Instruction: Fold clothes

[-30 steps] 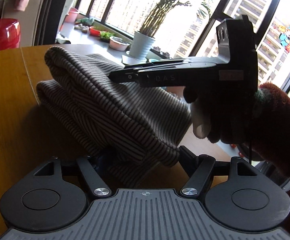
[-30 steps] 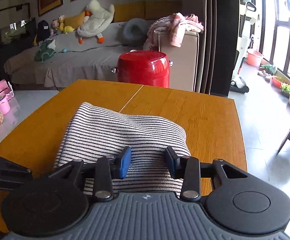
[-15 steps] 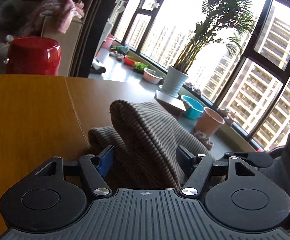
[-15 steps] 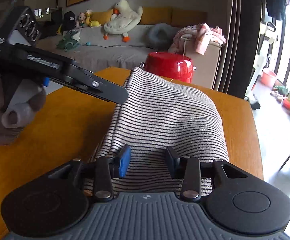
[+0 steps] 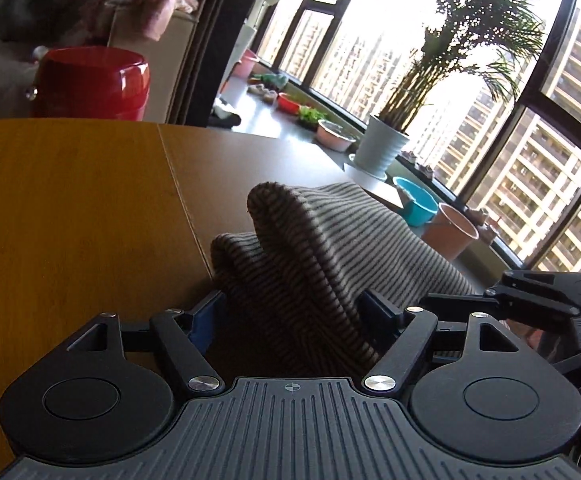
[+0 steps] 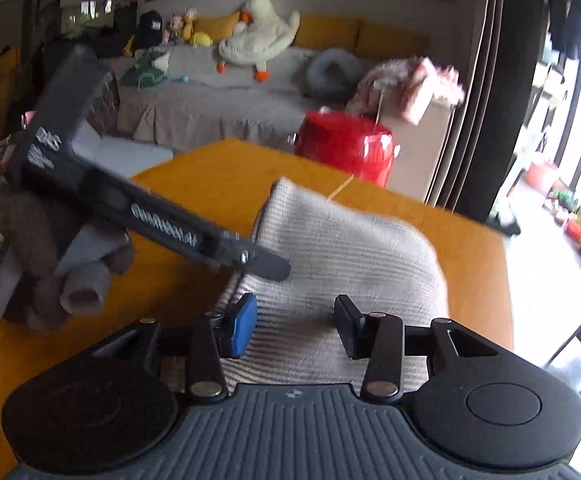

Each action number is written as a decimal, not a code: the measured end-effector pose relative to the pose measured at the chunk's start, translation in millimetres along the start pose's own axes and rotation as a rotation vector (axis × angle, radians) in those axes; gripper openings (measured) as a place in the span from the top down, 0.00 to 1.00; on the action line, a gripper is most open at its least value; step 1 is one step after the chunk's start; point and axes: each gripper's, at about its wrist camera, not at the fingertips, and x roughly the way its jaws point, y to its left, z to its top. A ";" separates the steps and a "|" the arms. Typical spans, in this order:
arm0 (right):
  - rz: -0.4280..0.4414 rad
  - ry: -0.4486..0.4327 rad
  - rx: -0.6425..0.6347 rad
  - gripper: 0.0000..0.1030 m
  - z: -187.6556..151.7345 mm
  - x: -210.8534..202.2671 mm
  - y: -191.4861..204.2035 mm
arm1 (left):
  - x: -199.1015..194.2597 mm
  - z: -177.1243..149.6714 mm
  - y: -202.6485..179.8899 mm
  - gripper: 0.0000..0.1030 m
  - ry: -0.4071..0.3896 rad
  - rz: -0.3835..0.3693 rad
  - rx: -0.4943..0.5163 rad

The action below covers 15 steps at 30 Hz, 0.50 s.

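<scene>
A striped, folded garment [image 5: 314,256] lies bunched on the wooden table [image 5: 70,200]. In the left wrist view my left gripper [image 5: 294,316] has its jaws apart with the garment's folded edge rising between them. In the right wrist view the garment [image 6: 342,248] looks pale and blurred. My right gripper [image 6: 296,324] is open with its fingers over the cloth's near edge. The left gripper's body [image 6: 150,216] reaches in from the left, its tip touching the garment's left side. The right gripper shows at the right edge of the left wrist view [image 5: 530,296].
A red pot [image 6: 344,148] stands at the table's far edge. A sofa with soft toys [image 6: 258,36] is behind. A potted plant [image 5: 386,148], bowls and tubs sit on the floor by the window. The table edge drops off to the right [image 6: 506,288].
The left gripper turned from beside the raised garment to behind it and opened around its fold. The right gripper opened wider and the cloth settled lower on the table.
</scene>
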 end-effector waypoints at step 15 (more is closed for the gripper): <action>0.042 0.026 0.170 0.44 -7.7 -0.2 -7.8 | -1.9 -7.9 15.7 0.20 -0.033 -0.071 -0.092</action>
